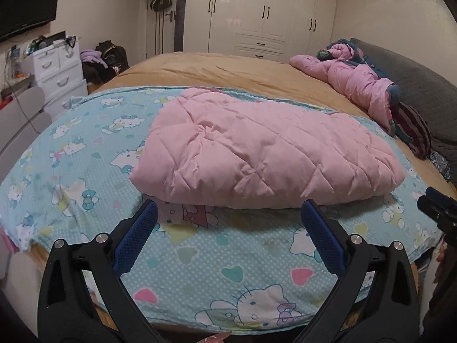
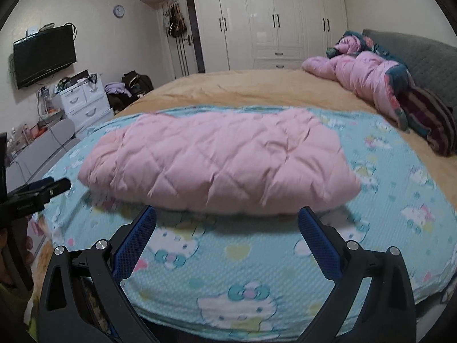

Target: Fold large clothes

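Both claws, left (image 1: 228, 211) and right (image 2: 227, 217), gape unladen before folded pink coat (image 1: 257, 148) on sheet (image 1: 200, 271).

folded jacket (image 1: 257, 154) on sheet (image 1: 85, 143), tongs (image 1: 228, 208) before it

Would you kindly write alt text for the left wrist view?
A folded pink quilted coat lies on a blue cartoon-cat sheet across a bed. The open left claw hovers just before it, holding nothing; the right claw shows at the right edge.
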The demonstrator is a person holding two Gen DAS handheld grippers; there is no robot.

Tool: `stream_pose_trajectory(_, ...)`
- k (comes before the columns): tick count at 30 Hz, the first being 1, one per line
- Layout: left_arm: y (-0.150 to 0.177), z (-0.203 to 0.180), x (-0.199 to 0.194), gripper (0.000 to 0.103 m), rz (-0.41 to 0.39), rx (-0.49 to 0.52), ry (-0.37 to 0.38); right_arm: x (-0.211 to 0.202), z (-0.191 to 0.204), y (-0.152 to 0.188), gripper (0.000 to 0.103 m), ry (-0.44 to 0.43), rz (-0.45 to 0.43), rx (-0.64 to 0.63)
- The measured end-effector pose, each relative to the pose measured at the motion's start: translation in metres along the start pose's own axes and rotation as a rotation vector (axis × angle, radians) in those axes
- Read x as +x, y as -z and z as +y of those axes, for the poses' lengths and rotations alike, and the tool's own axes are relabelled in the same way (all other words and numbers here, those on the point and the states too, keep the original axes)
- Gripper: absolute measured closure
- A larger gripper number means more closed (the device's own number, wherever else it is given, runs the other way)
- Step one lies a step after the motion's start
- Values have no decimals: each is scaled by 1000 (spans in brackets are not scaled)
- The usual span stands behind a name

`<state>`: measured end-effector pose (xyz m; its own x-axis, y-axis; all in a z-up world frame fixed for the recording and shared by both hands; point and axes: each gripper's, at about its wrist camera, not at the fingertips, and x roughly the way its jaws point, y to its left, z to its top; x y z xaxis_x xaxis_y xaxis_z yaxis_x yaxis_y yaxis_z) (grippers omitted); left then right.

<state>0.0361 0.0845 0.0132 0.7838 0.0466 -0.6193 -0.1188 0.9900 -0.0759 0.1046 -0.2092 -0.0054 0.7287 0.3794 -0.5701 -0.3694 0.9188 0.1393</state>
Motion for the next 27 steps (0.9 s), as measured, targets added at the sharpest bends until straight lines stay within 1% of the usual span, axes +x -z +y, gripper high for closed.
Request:
stream_pose_trajectory(2, 1, -4, -2, 9, 0, 17, -17, -1, 1, 3, 4, -13, 5, 5)
stream_pose_trajectory(5, 2, -5, -5, 9, -2, 12, -1, -4, 4, 4, 4, -15, 0, 1)
stream_pose_trajectory(17, 2, -9, -13, 9, -18, 19, 6, -13, 5, 4, 4, -23, -1, 5)
stream_pose_trajectory(27, 1, -12, -13, 9, -11, 30, 16, -14, 6, 4, 4, -23, -1, 6)
